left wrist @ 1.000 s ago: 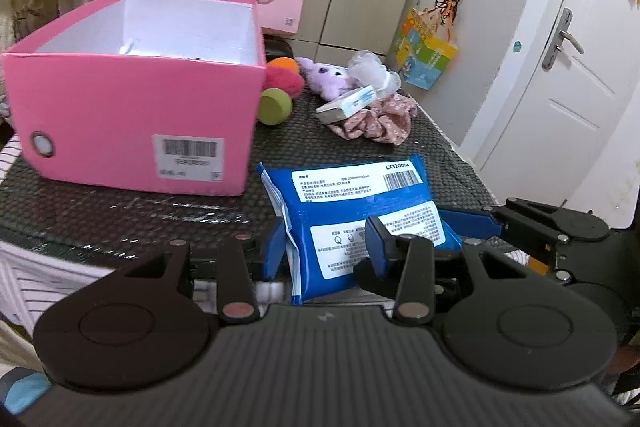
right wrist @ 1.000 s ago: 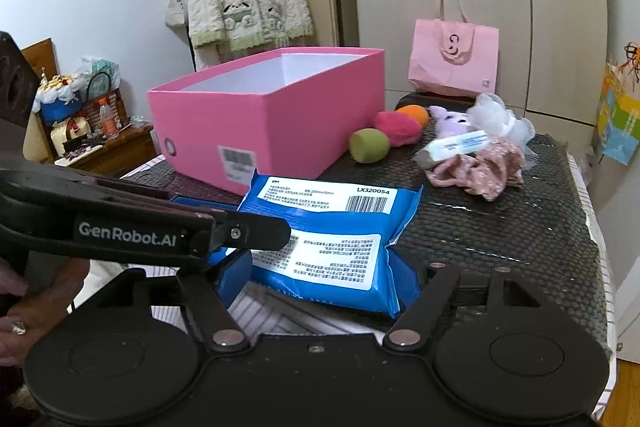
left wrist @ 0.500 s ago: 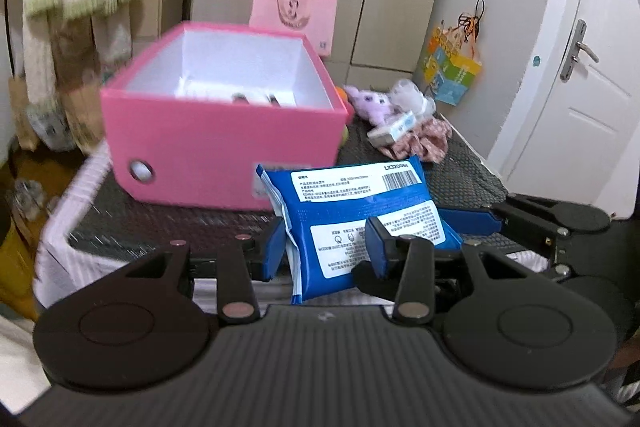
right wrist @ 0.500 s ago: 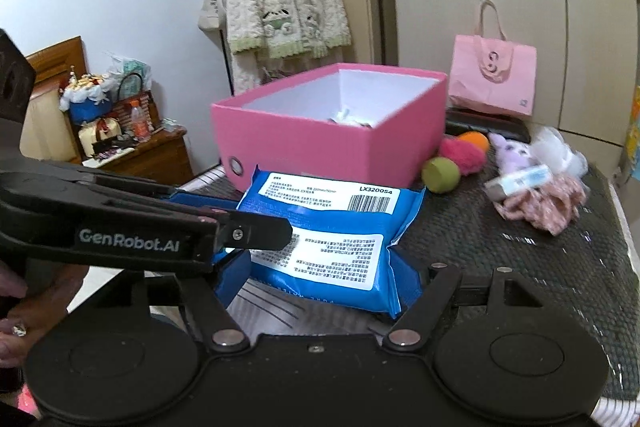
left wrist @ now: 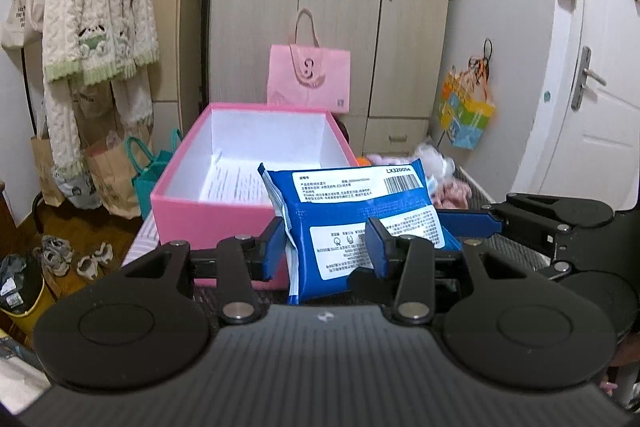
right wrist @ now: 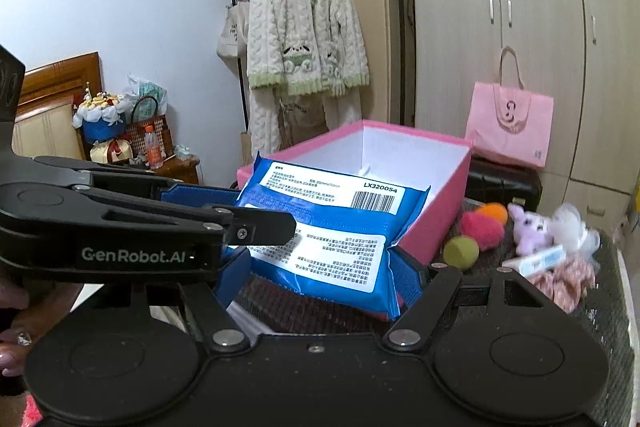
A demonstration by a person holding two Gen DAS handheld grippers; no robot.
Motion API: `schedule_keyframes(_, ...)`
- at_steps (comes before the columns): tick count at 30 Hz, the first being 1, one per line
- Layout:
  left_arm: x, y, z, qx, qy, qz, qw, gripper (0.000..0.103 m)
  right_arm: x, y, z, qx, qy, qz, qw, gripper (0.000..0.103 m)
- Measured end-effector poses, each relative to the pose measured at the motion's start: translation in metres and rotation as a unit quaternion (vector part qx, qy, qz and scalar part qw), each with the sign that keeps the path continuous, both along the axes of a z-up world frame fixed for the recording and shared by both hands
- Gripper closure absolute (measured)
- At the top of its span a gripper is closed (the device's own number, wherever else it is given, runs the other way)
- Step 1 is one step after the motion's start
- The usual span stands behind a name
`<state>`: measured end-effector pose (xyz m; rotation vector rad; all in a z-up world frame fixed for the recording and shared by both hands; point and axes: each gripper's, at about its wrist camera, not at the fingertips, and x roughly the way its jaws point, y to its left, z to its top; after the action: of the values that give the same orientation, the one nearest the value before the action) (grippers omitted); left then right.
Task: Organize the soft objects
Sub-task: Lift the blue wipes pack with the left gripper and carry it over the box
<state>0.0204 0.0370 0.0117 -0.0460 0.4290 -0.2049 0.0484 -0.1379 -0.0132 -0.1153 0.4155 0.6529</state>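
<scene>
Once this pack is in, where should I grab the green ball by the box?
Probably pinch the green ball across its round middle, from above on its near side: the pink box stands close beside it, the pink ball right behind.

my left gripper (left wrist: 326,247) clamped on blue wipes pack (left wrist: 360,219), pack up over near edge of pink box (left wrist: 212,215), right gripper (left wrist: 480,223) alongside

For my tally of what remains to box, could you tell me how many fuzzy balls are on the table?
3: green ball, pink ball and orange ball, clustered right of the pink box; more may be hidden behind it.
</scene>
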Motion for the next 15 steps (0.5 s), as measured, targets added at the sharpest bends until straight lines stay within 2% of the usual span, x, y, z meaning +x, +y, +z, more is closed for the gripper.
schedule_keyframes(9,0.037,0.013,0.008,-0.026,-0.014,0.014,0.9995,0.062,0.029,0.013,0.017,-0.006,-0.032,-0.001,0.999,0.024)
schedule_keyframes(15,0.072,0.018,0.007,-0.024,-0.019,0.017,0.9994,0.062,0.057,0.016,0.019,0.003,-0.046,0.009,0.999,0.026)
